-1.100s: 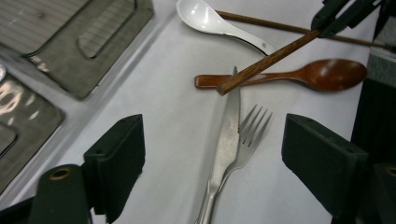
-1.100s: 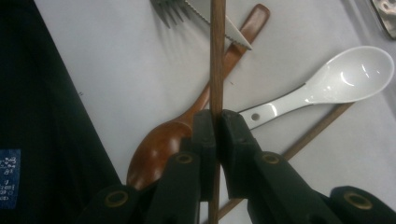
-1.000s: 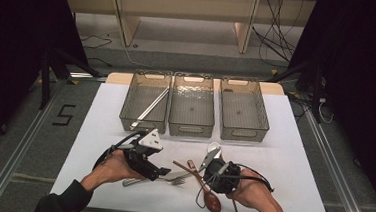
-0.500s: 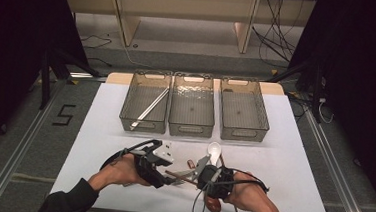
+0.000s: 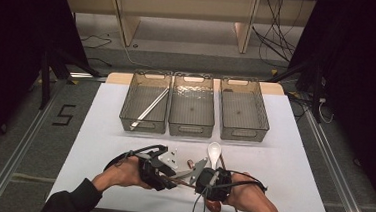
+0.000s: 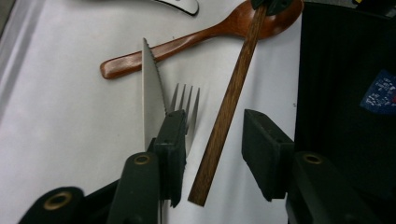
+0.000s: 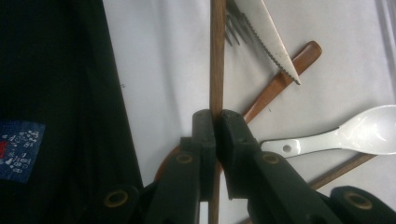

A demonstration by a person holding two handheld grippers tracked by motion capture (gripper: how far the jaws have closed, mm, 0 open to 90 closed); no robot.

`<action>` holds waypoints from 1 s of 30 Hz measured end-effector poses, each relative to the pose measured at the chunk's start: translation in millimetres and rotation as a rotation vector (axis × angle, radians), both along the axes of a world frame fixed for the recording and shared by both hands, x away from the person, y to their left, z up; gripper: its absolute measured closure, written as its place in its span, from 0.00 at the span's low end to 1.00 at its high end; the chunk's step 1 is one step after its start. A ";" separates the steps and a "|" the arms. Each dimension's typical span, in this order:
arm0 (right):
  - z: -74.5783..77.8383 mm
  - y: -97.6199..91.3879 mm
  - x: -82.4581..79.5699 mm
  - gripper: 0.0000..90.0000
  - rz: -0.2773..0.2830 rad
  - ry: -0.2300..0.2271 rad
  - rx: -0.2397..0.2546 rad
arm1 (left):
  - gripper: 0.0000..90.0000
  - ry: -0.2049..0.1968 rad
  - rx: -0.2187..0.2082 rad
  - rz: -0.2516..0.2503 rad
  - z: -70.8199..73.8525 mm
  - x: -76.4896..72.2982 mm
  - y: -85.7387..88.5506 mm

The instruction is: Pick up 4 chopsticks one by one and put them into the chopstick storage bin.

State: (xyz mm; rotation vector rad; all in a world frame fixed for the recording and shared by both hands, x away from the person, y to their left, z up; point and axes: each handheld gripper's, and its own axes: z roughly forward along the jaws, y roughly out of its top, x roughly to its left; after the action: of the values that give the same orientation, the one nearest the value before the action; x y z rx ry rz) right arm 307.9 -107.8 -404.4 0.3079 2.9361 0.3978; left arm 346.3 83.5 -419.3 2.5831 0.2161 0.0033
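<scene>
My right gripper [image 7: 215,116] is shut on a wooden chopstick [image 7: 216,56] and holds it just over the white table [image 5: 282,157]. The chopstick's free end [image 6: 224,116] lies between the jaws of my left gripper [image 6: 215,135], which have just been closing; the pads stand apart from the wood on both sides. In the high view the left gripper [image 5: 164,167] and right gripper [image 5: 211,180] face each other near the front edge. Under the left jaw lie a serrated knife [image 6: 152,93] and a fork [image 6: 187,100]. A wooden spoon [image 6: 201,37] lies beyond them.
A white spoon [image 5: 214,150] and a second chopstick [image 7: 341,170] lie beside the right gripper. Three clear bins stand in a row at the back: the left bin [image 5: 128,107] holds a pale chopstick [image 5: 151,106], then come the middle bin [image 5: 190,128] and right bin [image 5: 263,116].
My left gripper has slid right toward the right gripper and its jaws have narrowed around the chopstick's end. The right gripper has stayed put with the chopstick.
</scene>
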 end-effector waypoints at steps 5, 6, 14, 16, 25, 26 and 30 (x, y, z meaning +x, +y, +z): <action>-0.9 0.4 -1.3 0.95 0.017 -0.003 0.004 | 0.74 0.005 0.001 -0.026 -0.2 -1.7 -1.3; -1.1 0.5 -1.2 0.95 0.022 -0.004 0.002 | 0.75 0.006 0.001 -0.029 -0.5 -2.0 -1.5; -2.7 1.7 -2.7 0.95 0.047 0.007 -0.002 | 0.84 0.015 0.022 -0.076 -2.4 -3.6 -1.8; -3.2 2.3 -3.0 0.95 0.059 0.009 -0.010 | 0.86 0.020 0.026 -0.093 -3.0 -4.4 -1.9; -2.8 -0.6 -1.1 0.92 0.054 0.012 0.004 | 0.92 0.018 -0.001 -0.150 -2.3 -6.1 -0.1; -2.5 -1.4 -0.2 0.91 0.041 0.003 0.012 | 0.92 0.016 -0.007 -0.143 -2.0 -5.3 0.7; 2.8 -5.5 4.5 0.79 -0.015 -0.001 0.044 | 0.92 0.000 -0.009 -0.110 1.3 -3.9 2.8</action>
State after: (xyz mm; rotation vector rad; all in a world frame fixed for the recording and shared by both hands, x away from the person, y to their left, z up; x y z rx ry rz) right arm 312.4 -113.2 -401.6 0.3358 2.9258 0.4612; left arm 342.3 86.4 -418.1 2.5825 0.0738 -0.0376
